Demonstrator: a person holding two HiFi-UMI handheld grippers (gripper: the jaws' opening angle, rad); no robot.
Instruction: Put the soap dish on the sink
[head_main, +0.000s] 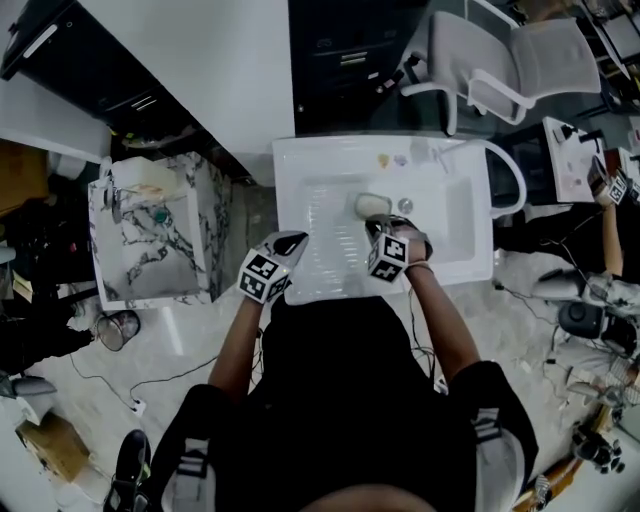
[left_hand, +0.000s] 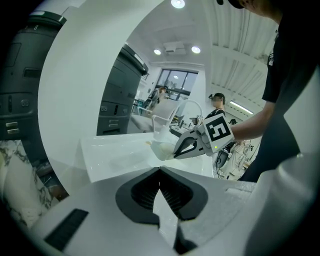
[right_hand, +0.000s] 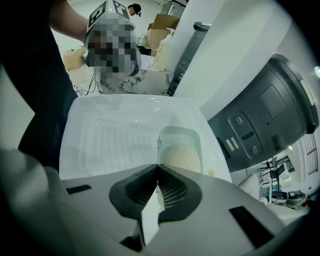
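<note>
A translucent green soap dish (head_main: 372, 205) with a cream soap bar (right_hand: 182, 157) in it is over the basin of the white sink (head_main: 330, 160). My right gripper (head_main: 378, 222) is shut on the dish's near rim (right_hand: 159, 145). In the left gripper view the right gripper (left_hand: 176, 152) holds the dish (left_hand: 161, 149) just above the sink (left_hand: 110, 150). Whether the dish touches the basin I cannot tell. My left gripper (head_main: 293, 240) hangs over the basin's left side, shut with nothing in it (left_hand: 160, 172).
A curved faucet (head_main: 508, 175) rises at the sink's right end. Small items (head_main: 392, 160) lie on the ledge behind the basin, and a drain knob (head_main: 405, 205) is beside the dish. A marble-patterned box (head_main: 150, 230) stands left of the sink and a white chair (head_main: 490, 60) behind it.
</note>
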